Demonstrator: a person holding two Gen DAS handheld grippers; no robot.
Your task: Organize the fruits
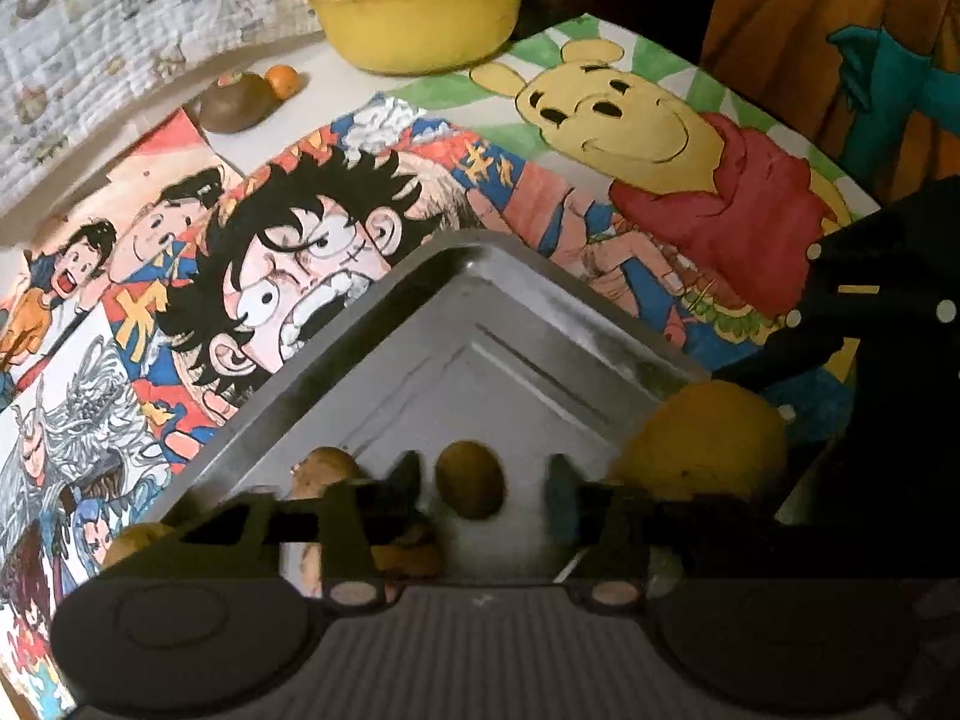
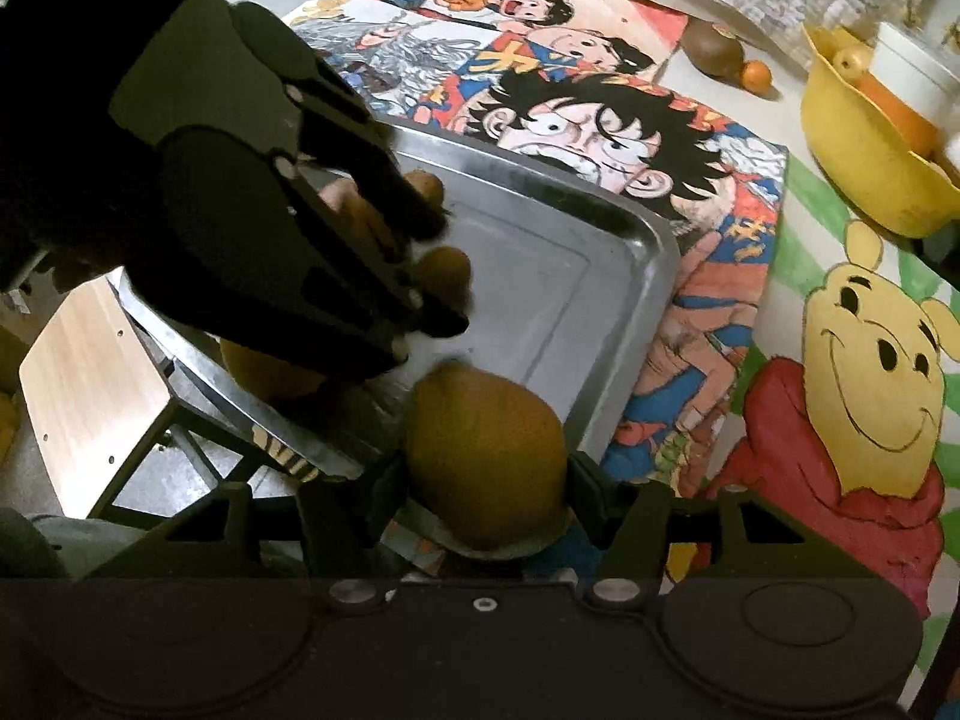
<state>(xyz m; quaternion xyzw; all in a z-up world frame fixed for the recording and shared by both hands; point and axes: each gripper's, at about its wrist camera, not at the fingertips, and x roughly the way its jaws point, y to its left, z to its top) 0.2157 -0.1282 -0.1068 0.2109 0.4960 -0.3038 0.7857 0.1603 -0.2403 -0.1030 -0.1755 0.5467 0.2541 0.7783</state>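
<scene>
A metal tray [image 1: 516,306] lies on the cartoon-covered table; it also shows in the right wrist view [image 2: 570,264]. My left gripper [image 1: 483,483] is open over the tray, a small brown kiwi [image 1: 469,487] lying between its fingers, apart from both. More small brown fruits [image 1: 321,468] lie at the left finger. My right gripper [image 2: 486,480] is shut on a large yellow lemon [image 2: 486,450] at the tray's near edge; the lemon also shows in the left wrist view [image 1: 702,444]. In the right wrist view, my left gripper [image 2: 444,270] reaches over the tray from the left.
A yellow bowl [image 1: 420,24] with fruits and a white-orange container stands at the table's back. A brown fruit [image 1: 234,102] and a small orange [image 1: 282,79] lie beside it. A wooden stool [image 2: 90,384] stands below the table edge.
</scene>
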